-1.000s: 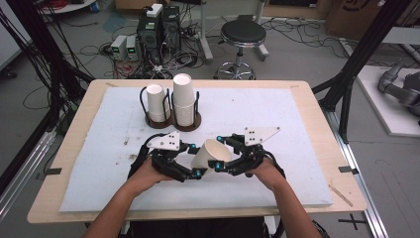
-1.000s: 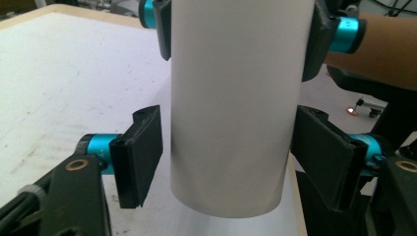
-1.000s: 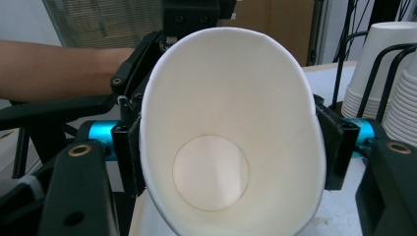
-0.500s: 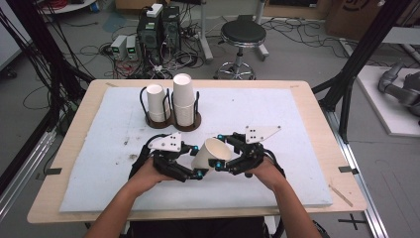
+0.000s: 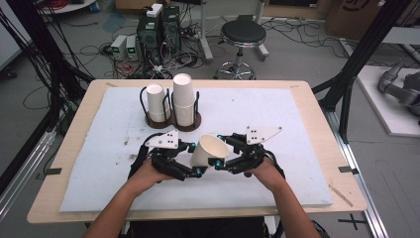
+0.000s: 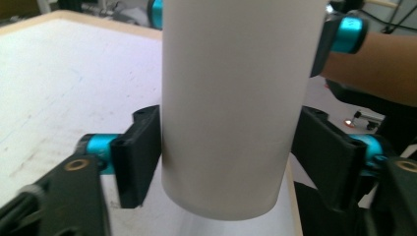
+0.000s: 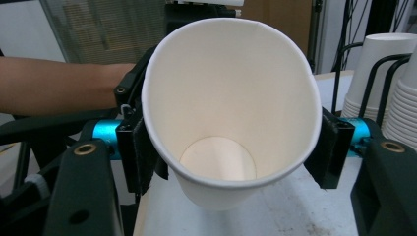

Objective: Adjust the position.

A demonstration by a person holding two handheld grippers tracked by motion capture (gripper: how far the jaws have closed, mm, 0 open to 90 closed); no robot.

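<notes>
Hardly shifting since the earlier frames, both hands staying put beside the paper cup [image 5: 209, 151], with the left gripper [image 5: 194, 172] jaws just reopening and the right gripper [image 5: 221, 165] jaws just narrowing. Lying beneath the cup, the white-padded surface [image 5: 297, 124]. Standing beyond the cup, a rack [image 5: 171, 121] carrying cup stacks [image 5: 182, 99]. Being pinched at the rim end by the right gripper, tilted above the surface. Flanking the cup's base, the left gripper jaws; contact impossible to tell.
</notes>
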